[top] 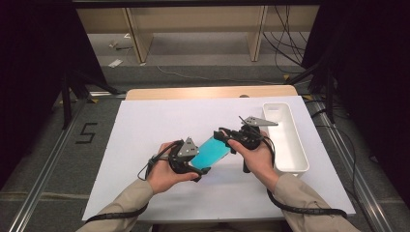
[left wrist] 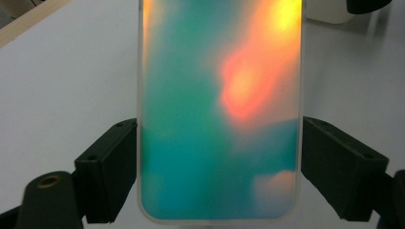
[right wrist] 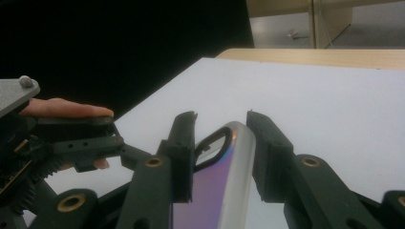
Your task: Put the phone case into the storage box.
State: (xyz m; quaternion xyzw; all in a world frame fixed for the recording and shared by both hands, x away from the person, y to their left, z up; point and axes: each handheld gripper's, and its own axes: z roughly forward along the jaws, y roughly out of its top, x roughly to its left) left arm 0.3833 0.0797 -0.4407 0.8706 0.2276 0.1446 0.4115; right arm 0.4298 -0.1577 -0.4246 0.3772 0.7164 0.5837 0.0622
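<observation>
Two grippers are held above a white sheet (top: 159, 193) that covers the table (top: 193, 92); between them a phone case (top: 209, 151) is carried clear of the sheet, its teal face turned upward. At the left, the left gripper (top: 199, 169) is gripped by the person's left hand (top: 167, 176); in the left gripper view its two black jaws are pressed flat against the long edges of the case (left wrist: 219, 119), one on each side, so the near end of the case is clamped across its width; the case runs straight away from this gripper, glowing teal with an orange patch toward its far end. Toward the right, the other end of the case lies between the jaws of the right gripper (top: 223, 137), held by the right hand (top: 256, 154); in the right gripper view the case (right wrist: 224, 181) is seen edge-on, with its camera cut-out at the tip; the jaw on the left of that view lies against the case, while a narrow gap is seen beside the other jaw, so a firm grasp is not shown. Just beyond the right gripper, on its far side from the case, a white tray (top: 290, 166) stands on the sheet, well apart from the left gripper.
</observation>
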